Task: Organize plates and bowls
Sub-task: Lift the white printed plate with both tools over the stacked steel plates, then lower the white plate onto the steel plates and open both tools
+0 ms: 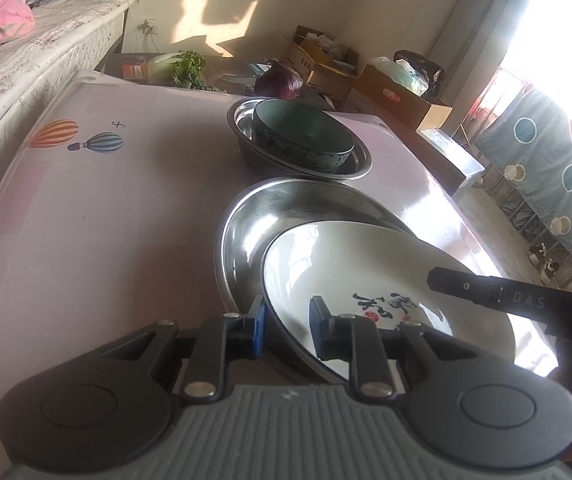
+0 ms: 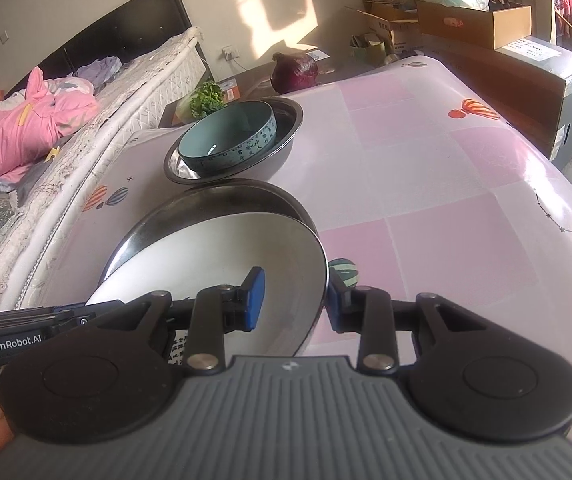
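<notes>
White plate tilted in steel plate, table's 6 o'clock. Left gripper and right gripper straddling rim, jaws parted, contact unclear. Lower level; release together. Green bowl nested at 12 o'clock.

"genrobot.ai" in white on the black body of the left gripper. "das" in faint letters on the right gripper. brush-style chinese characters on the white plate, unreadable.
</notes>
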Tool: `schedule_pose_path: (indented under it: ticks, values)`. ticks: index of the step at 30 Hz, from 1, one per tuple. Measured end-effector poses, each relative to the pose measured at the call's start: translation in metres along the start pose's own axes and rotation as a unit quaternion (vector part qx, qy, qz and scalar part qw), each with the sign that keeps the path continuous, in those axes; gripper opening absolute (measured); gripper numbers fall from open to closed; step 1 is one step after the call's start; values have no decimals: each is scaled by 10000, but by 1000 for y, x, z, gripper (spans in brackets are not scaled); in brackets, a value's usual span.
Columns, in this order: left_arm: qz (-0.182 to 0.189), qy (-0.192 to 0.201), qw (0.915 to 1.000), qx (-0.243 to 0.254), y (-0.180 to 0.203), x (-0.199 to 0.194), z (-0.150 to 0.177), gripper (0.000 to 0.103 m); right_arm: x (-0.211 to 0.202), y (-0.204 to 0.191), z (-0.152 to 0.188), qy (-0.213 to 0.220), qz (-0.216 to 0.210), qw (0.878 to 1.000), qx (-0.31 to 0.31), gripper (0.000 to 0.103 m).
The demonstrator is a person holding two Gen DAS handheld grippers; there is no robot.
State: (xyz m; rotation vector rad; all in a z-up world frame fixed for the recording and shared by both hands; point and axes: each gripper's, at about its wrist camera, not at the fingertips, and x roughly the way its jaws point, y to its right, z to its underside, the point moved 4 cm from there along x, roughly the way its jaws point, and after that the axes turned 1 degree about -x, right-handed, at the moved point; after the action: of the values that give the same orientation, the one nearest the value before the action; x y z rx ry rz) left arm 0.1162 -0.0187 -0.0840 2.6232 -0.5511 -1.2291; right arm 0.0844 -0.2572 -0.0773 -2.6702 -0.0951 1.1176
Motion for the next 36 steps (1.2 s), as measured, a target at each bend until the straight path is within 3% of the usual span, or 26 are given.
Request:
schedule_pose_path:
  ticks: [13, 15, 22, 29, 36]
  values:
    - [-2, 95, 9999, -45, -5, -10, -4, 23, 15, 1, -9, -16, 20, 10000, 0, 36]
    - [-68, 132, 9999, -36, -6, -15, -5, 34, 16, 2, -9, -14, 28, 10000, -3, 39]
    - [-95, 281, 9995, 123, -3, -26, -5, 36, 14, 4, -8, 25, 15, 10000, 52, 41]
    - [-226, 547, 9977, 320, 2, -31, -12, 62, -2, 7, -13, 215, -66, 9997, 104, 46]
    - [-419, 653, 9963, 366, -14, -24, -41, 66, -15, 10, -31, 427, -204, 9989, 59, 49]
